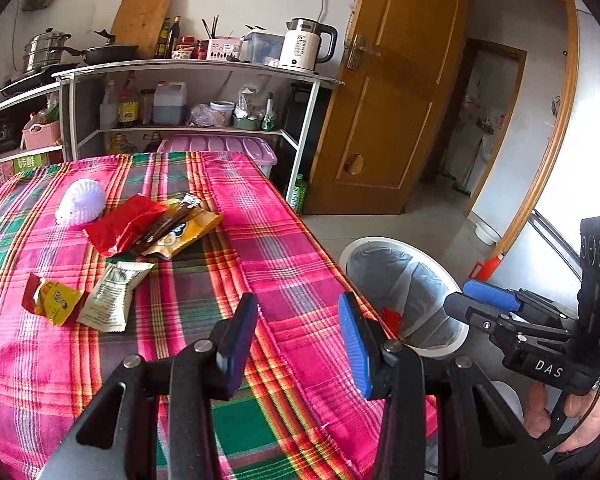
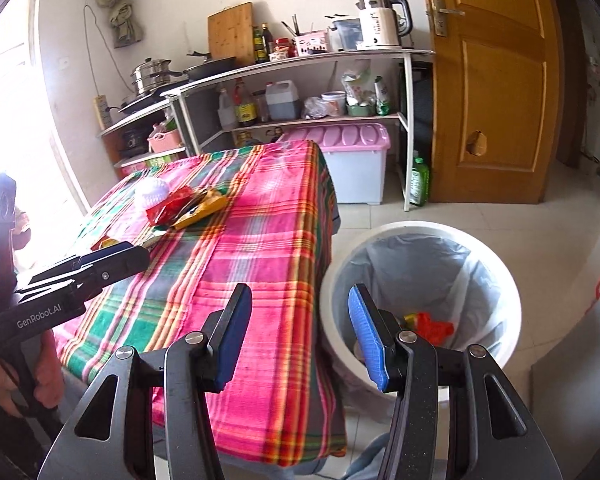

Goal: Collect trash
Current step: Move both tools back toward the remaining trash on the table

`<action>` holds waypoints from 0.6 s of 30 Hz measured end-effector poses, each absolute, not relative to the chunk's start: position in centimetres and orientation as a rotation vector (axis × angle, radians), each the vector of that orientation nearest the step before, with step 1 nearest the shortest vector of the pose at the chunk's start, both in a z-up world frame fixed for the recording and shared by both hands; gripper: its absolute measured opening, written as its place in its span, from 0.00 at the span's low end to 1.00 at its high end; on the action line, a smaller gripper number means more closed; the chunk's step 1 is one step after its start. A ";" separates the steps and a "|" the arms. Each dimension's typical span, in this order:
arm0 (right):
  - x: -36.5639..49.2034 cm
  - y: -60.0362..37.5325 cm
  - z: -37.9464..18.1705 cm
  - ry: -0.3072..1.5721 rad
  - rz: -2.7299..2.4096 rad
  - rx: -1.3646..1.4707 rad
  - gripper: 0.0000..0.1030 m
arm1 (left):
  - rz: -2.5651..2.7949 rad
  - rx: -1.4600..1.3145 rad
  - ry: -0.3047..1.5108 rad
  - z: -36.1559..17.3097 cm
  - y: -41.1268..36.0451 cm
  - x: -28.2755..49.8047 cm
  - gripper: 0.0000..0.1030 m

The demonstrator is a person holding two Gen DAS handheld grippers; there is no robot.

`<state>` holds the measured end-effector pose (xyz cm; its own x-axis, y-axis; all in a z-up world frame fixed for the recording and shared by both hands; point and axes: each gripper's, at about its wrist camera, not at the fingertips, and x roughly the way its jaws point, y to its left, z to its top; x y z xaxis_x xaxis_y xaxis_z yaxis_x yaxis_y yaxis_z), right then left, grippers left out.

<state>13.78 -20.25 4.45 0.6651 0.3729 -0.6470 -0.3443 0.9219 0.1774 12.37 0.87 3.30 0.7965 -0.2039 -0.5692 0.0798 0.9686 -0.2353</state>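
Observation:
Several wrappers lie on the plaid tablecloth [image 1: 292,240]: a white foam net [image 1: 80,202], a red wrapper [image 1: 128,224], a yellow wrapper [image 1: 192,234], a small red-and-yellow packet [image 1: 54,298] and a pale printed packet [image 1: 114,294]. My left gripper [image 1: 298,308] hovers open and empty over the table's near right part. My right gripper [image 2: 300,300] is open and empty above the table's corner, beside the white lined bin [image 2: 420,228]. Red and yellow scraps [image 2: 434,326] lie in the bin. Each gripper shows in the other's view: the right gripper [image 1: 458,296] and the left gripper [image 2: 134,252].
Beyond the table stands a white shelf rack [image 1: 204,66] with a kettle [image 1: 304,46], bottles and pans. A pink-lidded box [image 2: 340,140] sits under it. A wooden door [image 1: 396,92] stands open at the right, with tiled floor [image 2: 500,216] around the bin.

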 end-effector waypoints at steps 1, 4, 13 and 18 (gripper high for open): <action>13.7 -19.9 4.5 0.740 0.410 0.039 0.50 | -0.145 -0.207 0.631 3.2 1.3 12.1 0.43; 13.7 -19.1 4.5 0.742 0.429 0.036 0.50 | -0.120 -0.214 0.630 2.9 2.2 11.5 0.43; 13.9 -16.2 4.3 0.757 0.486 0.024 0.50 | -0.043 -0.243 0.634 2.2 5.1 10.3 0.43; 14.2 -14.6 4.1 0.763 0.516 0.008 0.50 | 0.008 -0.257 0.631 1.8 7.3 10.0 0.43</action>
<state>14.20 -14.64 4.14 0.6053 0.4487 -0.6575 -0.4427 0.8762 0.1904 9.98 7.26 1.83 0.8086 -0.0708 -0.5840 -0.0848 0.9683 -0.2349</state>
